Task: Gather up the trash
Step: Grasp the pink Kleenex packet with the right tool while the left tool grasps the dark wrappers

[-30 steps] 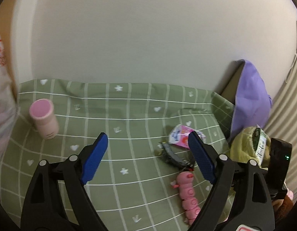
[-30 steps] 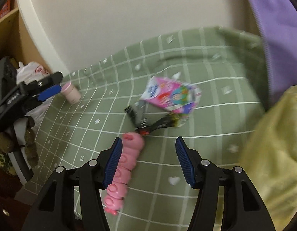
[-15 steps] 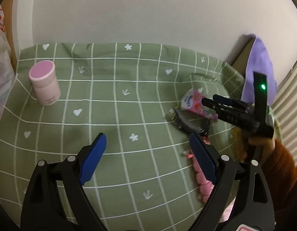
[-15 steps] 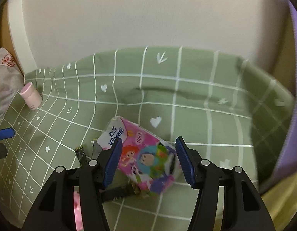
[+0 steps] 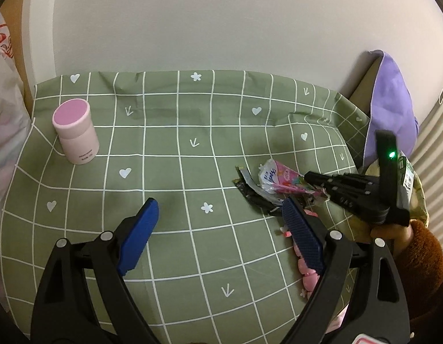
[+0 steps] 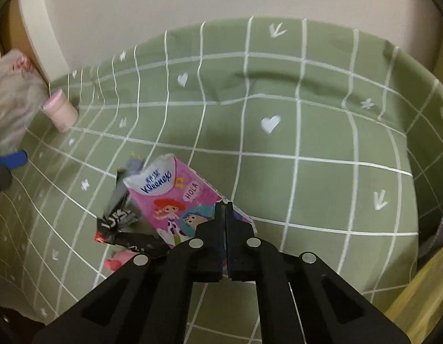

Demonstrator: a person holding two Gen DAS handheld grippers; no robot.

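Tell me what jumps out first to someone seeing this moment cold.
The pink Kleenex packet on the green checked cloth: the right gripper has just shut its jaws on the packet's near end, beside a black wrapper. Far left, a pink jar stands upright, while the left gripper hovers open over bare cloth.

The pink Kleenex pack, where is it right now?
The Kleenex pack lies on the green cloth over a black wrapper; the right gripper has just closed on its near corner.

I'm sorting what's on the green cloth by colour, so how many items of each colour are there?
Pink: 3, the jar, the tissue packet and the caterpillar toy
Black: 1, the crumpled wrapper
Total: 4
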